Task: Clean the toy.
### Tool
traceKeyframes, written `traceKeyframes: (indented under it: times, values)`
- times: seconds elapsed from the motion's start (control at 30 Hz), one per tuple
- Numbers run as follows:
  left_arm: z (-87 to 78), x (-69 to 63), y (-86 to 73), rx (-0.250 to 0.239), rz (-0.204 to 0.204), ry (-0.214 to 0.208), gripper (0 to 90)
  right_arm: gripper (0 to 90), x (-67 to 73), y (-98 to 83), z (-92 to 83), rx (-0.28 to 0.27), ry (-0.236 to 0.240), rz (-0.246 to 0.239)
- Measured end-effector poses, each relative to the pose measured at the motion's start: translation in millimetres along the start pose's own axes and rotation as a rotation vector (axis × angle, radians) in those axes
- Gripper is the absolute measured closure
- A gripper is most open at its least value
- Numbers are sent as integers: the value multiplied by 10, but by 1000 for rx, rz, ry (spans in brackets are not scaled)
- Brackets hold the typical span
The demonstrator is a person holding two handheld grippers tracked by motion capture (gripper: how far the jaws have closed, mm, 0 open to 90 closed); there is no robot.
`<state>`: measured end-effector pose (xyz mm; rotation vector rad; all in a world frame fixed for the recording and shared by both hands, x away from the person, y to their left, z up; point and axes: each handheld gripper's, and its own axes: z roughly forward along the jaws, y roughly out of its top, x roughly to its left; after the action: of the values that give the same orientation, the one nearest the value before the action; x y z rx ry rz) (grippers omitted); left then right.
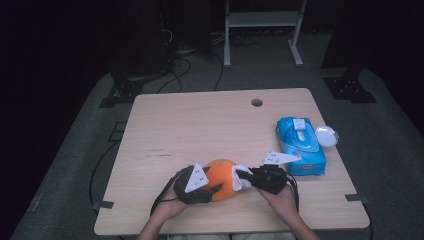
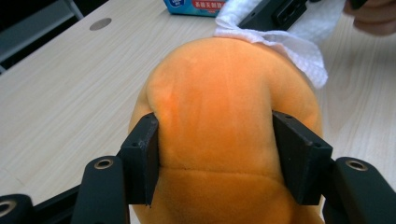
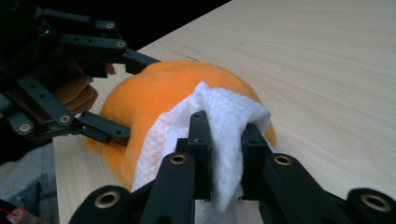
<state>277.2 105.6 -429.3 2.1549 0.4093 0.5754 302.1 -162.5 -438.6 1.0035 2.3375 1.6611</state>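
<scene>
An orange plush toy [image 1: 223,179] lies near the front edge of the wooden table [image 1: 200,125]. My left gripper [image 1: 214,180] grips it from the left; in the left gripper view its two pads [image 2: 142,154] press into the plush's [image 2: 224,102] sides. My right gripper [image 1: 241,176] comes in from the right, shut on a white wet wipe [image 1: 244,171]. In the right gripper view the wipe [image 3: 224,116] is pinched between the jaws of that gripper [image 3: 224,140] and lies against the plush [image 3: 154,88]. The wipe [image 2: 299,46] drapes over the toy's far end.
A blue pack of wet wipes [image 1: 300,145] lies at the right of the table with its white flap lid [image 1: 326,136] open beside it. A cable hole [image 1: 257,102] sits near the far edge. Bare wood stretches across the table's left and far parts.
</scene>
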Motion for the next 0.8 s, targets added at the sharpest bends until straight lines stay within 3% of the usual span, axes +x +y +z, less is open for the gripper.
traceKeyframes:
  times: [0.03, 0.1, 0.13, 0.17, 0.2, 0.23, 0.3, 0.33, 0.37, 0.4, 0.43, 0.47, 0.5, 0.53, 0.57, 0.67, 0.77, 0.8]
  values:
    - [2, -3, -1, 0, 5, 2, 382, 784, 52, 15, 4, -3, 1, -33]
    - [-6, 18, -7, -12, -25, -19, 333, 785, 48, 12, 9, 2, 0, -39]
    - [-17, 55, -10, -32, -77, -50, 269, 786, 38, 4, 9, 3, 0, -35]
    - [-28, 112, -12, -55, -158, -93, 269, 786, 38, 4, 9, 3, 0, -35]
    - [-32, 167, -18, -69, -236, -122, 165, 786, 30, -5, 7, 5, 2, -38]
    - [-26, 207, -26, -59, -286, -130, 165, 786, 30, -5, 7, 5, 2, -38]
    - [13, 230, -51, -13, -339, -136, 98, 785, 54, 1, 12, 6, 4, -49]
    - [39, 215, -74, 2, -348, -144, 108, 785, 82, 8, 21, 9, 1, -64]
    - [39, 215, -74, 2, -348, -144, 155, 785, 82, 8, 21, 9, 1, -64]
    - [29, 199, -66, 5, -325, -133, 236, 784, 90, 11, 22, 8, -2, -60]
    - [4, 171, -43, -16, -276, -108, 294, 784, 82, 12, 17, 5, -3, -57]
    - [4, 171, -43, -16, -276, -108, 343, 784, 76, 14, 10, 2, -5, -52]
    - [-8, 162, -32, -31, -247, -97, 374, 783, 68, 23, 2, -2, -11, -57]
    - [-8, 149, 0, -71, -210, -71, 388, 780, 67, 36, -12, -9, -16, -55]
    - [-8, 149, 0, -71, -210, -71, 400, 780, 67, 36, -12, -9, -16, -55]
    - [76, 79, 82, -102, -127, -25, 394, 780, 95, 101, -56, -43, -20, -66]
    - [103, 71, 63, -93, -122, -42, 354, 782, 81, 67, -32, -27, -28, -73]
    - [81, 114, 29, -87, -165, -86, 320, 783, 65, 48, -25, -24, -26, -66]
